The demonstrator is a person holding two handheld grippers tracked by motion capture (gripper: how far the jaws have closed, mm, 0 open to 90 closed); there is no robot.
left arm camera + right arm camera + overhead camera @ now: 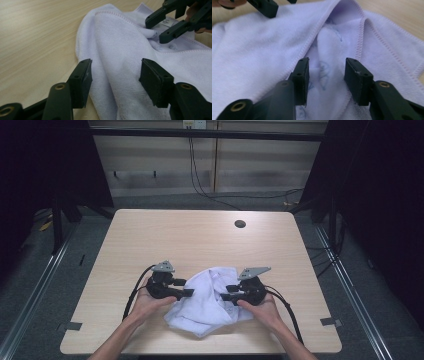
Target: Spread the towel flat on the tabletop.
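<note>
**Both grippers released over the towel**

Nearest, the left gripper (pixel 115 75) has its jaws spread wide, straddling a fold of the white towel (pixel 207 297) without pressing it. The right gripper (pixel 327 80) faces it, jaws parted over a hemmed ridge. The towel lies crumpled on the surface (pixel 200 235), near edge. Its label (pixel 167 22) is unreadable.

A crumpled white terry towel (pixel 207 299) lies near the six o'clock edge of the pale wooden table (pixel 200 235). The left black two-jaw gripper (pixel 186 287) sits at the towel's nine o'clock side, the right black two-jaw gripper (pixel 225 293) at its three o'clock — both point inward, jaws apart. A small dark round hole (pixel 240 224) lies toward one o'clock.
</note>
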